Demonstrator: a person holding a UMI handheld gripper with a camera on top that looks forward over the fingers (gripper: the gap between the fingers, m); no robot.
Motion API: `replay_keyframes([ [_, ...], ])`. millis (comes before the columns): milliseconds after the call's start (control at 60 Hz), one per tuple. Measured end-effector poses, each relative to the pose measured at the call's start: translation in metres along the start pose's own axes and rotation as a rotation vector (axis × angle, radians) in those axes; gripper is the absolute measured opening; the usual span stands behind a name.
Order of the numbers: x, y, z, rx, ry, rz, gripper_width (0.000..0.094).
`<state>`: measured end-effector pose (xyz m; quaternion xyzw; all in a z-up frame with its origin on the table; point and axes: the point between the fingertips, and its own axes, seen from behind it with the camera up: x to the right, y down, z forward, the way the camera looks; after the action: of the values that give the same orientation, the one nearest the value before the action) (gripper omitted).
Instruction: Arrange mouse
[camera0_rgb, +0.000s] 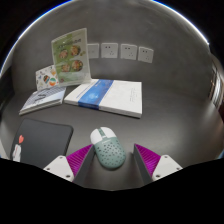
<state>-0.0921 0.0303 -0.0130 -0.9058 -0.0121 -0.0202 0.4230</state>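
Note:
A computer mouse (107, 150) with a pale green perforated shell and a white front lies on the grey table (170, 125). It sits between my gripper's fingers (111, 162), with a gap at either side. The fingers are spread wide, and the magenta pads show to the left (78, 160) and right (148, 158) of the mouse. A dark mouse mat (42, 140) lies on the table to the left of the mouse, just beyond the left finger.
A white and blue book (105, 95) lies flat beyond the mouse. A smaller booklet (45, 97) lies to its left. An illustrated book (66, 58) stands against the back wall. Wall sockets (120, 50) are behind.

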Motion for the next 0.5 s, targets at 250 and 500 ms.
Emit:
replay_keyframes([
  [250,-0.048,-0.024,0.023,0.016,0.033,0.107,0.053],
  [500,-0.094,-0.03,0.004,0.064,0.0,0.093,0.044],
])
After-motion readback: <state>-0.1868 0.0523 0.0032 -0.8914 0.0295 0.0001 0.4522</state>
